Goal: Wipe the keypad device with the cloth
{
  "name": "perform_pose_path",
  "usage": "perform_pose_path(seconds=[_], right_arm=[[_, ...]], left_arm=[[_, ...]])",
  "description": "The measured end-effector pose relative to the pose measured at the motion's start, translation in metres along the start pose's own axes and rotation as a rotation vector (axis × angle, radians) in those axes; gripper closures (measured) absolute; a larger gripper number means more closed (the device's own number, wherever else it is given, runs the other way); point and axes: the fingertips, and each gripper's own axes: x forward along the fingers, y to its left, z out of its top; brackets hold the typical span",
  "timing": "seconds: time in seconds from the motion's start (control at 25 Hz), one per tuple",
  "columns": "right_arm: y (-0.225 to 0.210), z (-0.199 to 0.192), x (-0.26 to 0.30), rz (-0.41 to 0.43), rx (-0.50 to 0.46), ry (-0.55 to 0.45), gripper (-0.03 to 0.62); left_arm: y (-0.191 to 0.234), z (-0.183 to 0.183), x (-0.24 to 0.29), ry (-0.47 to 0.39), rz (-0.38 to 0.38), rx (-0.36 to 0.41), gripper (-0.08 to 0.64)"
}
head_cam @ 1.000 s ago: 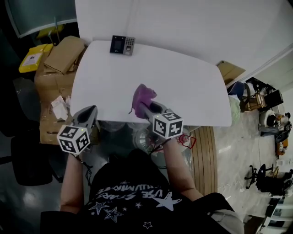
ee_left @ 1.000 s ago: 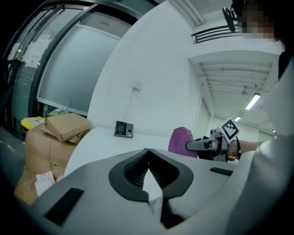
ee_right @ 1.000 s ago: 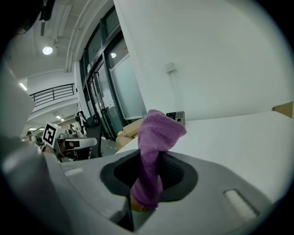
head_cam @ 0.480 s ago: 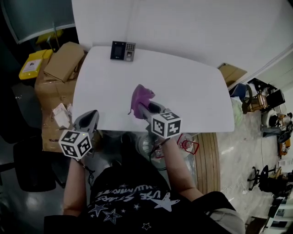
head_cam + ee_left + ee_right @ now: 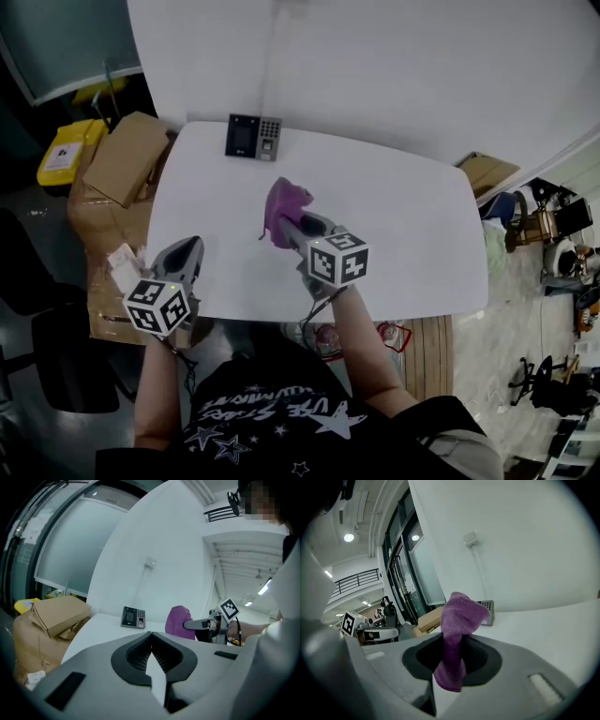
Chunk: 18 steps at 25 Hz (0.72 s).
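- The right gripper [image 5: 451, 656] is clamped on the purple cloth [image 5: 460, 616], which bunches up past the jaw tips over the middle of the table [image 5: 412, 220].
- The left gripper [image 5: 151, 643] has its jaws together and empty, at the table's near left edge.
- The keypad [image 5: 253, 138] lies at the far edge, well apart from the cloth.
- A cardboard box [image 5: 122, 159] sits left of the table.

A white tabletop [image 5: 412, 234] with rounded corners stands against a plain white wall [image 5: 394, 75], on which a small box [image 5: 469, 538] is fixed with a thin cable below it. To the left of the tabletop are brown cardboard boxes [image 5: 122, 164] and a yellow container [image 5: 61, 155], near a large frosted glass pane [image 5: 70, 550] and a dark chair [image 5: 37, 328]. Round ceiling lamps [image 5: 348, 537] shine above a balcony railing [image 5: 356, 579], and a wooden slatted board [image 5: 427, 352] lies by the tabletop's near right corner.
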Motion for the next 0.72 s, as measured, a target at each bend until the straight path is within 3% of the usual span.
perform_pose_path(seconds=[0.4,0.72], right_arm=[[-0.063,0.038,0.061,0.042,-0.006,0.066,0.497],[-0.084,0.059,0.103,0.088,-0.056,0.107,0.497]], left_arm=[[0.027,0.039,0.08,0.024,0.022,0.001,0.552],[0.04,0.061,0.119,0.037,0.038,-0.002,0.552]])
